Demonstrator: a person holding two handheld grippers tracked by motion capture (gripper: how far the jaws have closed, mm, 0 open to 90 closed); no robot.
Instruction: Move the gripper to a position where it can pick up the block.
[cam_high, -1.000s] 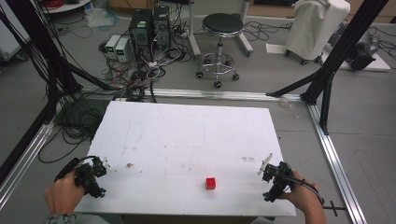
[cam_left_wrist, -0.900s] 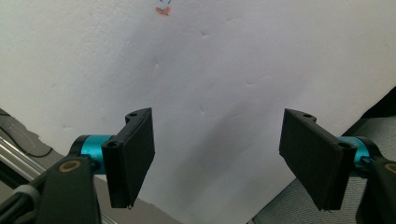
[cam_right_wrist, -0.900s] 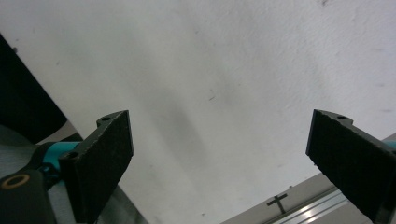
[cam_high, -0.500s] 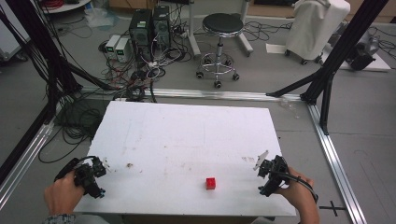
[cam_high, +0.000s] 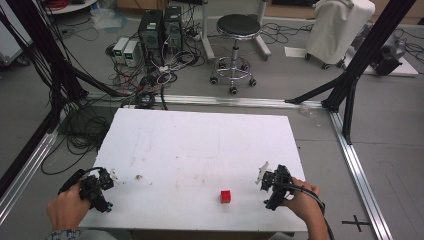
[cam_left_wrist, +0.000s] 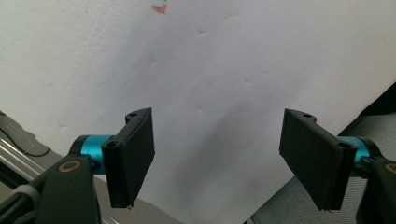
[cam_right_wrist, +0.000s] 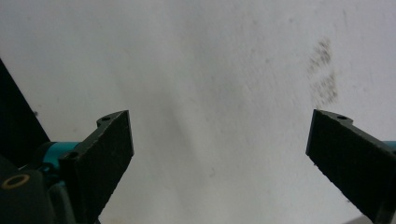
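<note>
At the near edge of the white worktop (cam_high: 200, 145), a person's left hand (cam_high: 65, 207) holds the left claw (cam_high: 102, 181) over the near left corner, and its own view shows the two black jaws spread wide with nothing between them, bare white surface beneath. At the near right, the right hand (cam_high: 300, 197) holds the right claw (cam_high: 264, 176), whose jaws also stand far apart and empty over the worktop in its own view. Between the two, closer to the right claw yet clear of it, a small red cube (cam_high: 225, 196) sits alone on the worktop near the front edge. A small dark smudge (cam_high: 138, 177) marks the surface just beyond the left claw. Farther off, on the floor behind the worktop, stand a black stool (cam_high: 235, 30), two computer towers (cam_high: 160, 27) and a tangle of cables (cam_high: 150, 75).
</note>
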